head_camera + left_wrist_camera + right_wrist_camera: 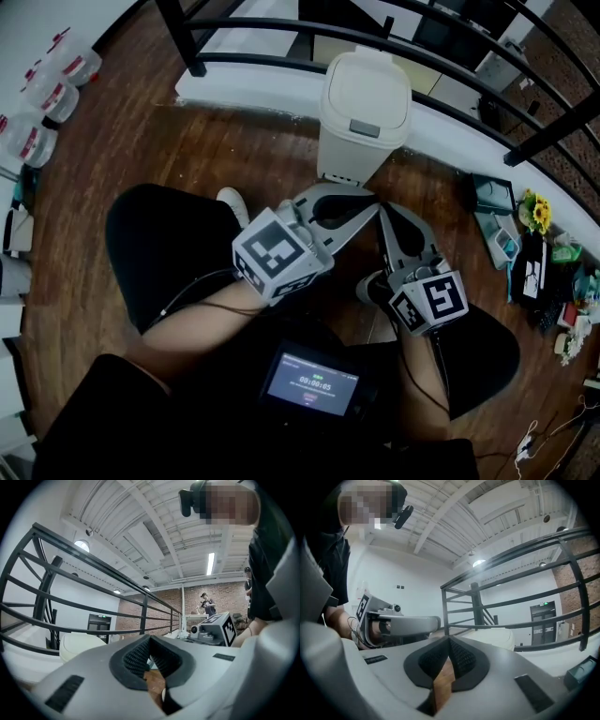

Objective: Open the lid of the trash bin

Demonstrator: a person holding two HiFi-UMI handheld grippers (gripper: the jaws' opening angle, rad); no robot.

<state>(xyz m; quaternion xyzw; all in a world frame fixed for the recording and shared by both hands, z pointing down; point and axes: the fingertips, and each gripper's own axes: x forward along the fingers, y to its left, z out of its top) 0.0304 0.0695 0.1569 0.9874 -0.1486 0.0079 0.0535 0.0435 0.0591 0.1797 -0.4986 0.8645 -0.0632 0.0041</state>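
Observation:
A cream trash bin (364,114) stands on the wooden floor by the black railing, its lid (366,92) down flat with a grey latch at the front. My left gripper (367,197) is held just in front of the bin's base, jaws shut and empty. My right gripper (382,212) sits beside it, tips almost touching the left one, also shut with nothing held. The bin's lid (79,646) shows low at the left in the left gripper view, and as a pale curve (494,637) behind the jaws in the right gripper view.
A curved black railing (394,42) runs behind the bin over a white ledge. Plastic bottles (47,94) lie at the far left. Small items and flowers (536,214) crowd the right side. The person's legs and shoes (232,202) stand close under the grippers.

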